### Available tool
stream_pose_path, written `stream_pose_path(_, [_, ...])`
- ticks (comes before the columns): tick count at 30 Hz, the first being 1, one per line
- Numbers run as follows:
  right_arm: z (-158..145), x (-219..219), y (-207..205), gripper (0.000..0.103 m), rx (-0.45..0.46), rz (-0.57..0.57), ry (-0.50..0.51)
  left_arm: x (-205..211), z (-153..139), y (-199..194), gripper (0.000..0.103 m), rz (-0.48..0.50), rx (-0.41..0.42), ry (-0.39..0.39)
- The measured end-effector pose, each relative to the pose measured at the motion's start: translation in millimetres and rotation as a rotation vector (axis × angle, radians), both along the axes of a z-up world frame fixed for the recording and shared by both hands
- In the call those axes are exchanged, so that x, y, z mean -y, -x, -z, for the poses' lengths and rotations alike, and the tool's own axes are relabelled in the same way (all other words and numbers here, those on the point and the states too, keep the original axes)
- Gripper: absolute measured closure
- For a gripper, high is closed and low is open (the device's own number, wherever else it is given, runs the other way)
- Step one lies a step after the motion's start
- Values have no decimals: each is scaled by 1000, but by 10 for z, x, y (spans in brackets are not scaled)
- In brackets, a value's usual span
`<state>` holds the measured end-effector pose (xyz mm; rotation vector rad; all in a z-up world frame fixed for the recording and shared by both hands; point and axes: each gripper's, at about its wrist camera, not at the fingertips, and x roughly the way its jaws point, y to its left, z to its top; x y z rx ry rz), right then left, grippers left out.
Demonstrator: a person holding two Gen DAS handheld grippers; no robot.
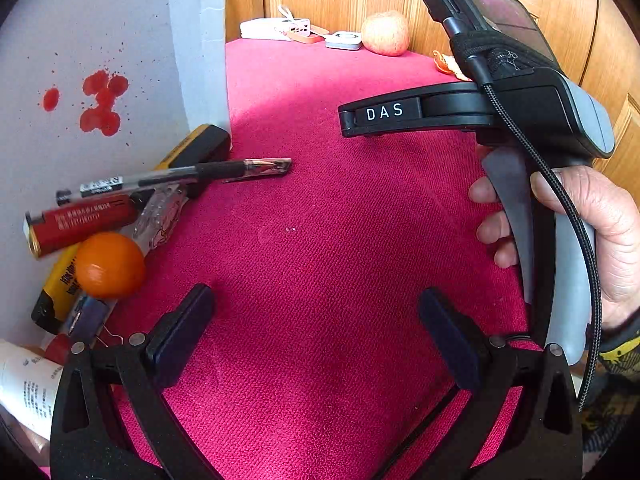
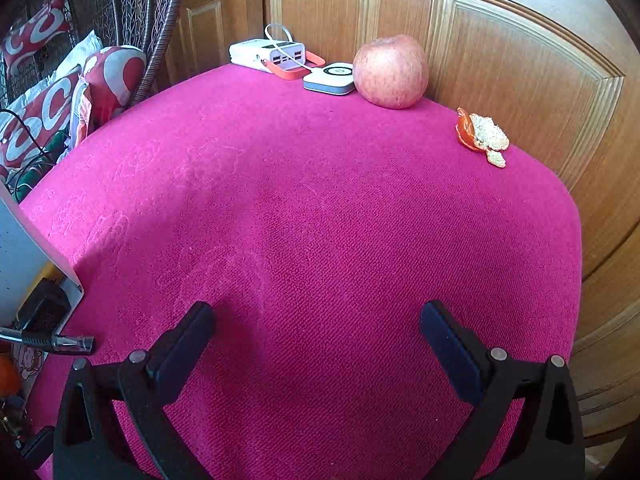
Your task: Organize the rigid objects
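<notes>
While both grippers hover over the pink cloth [image 2: 320, 220] with fingers spread and empty, the pen [image 1: 176, 176] lies left of the left gripper [image 1: 316, 320], long axis pointing out from the white box [image 1: 80, 60] holding the orange [image 1: 110, 264] and lighter [image 1: 80, 224]. Left gripper looks nearer; right gripper [image 2: 318, 336] sits further off.

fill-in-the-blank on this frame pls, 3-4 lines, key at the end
1. Both the left gripper and the right gripper are ____ and hold nothing.
2. The apple stands on the ____ cloth.
3. The pen pokes out of the box above the ____.
4. Right of the apple lies a piece of ____.

Missing words: open; pink; orange; peel
</notes>
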<state>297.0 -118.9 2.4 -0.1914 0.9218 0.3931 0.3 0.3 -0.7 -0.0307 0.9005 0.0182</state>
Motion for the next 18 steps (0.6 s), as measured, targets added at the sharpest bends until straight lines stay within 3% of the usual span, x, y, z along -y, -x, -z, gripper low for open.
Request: stream_pose_path(18, [4,2,-2,0,1,0,1,1,11,-4,0,0,1,0])
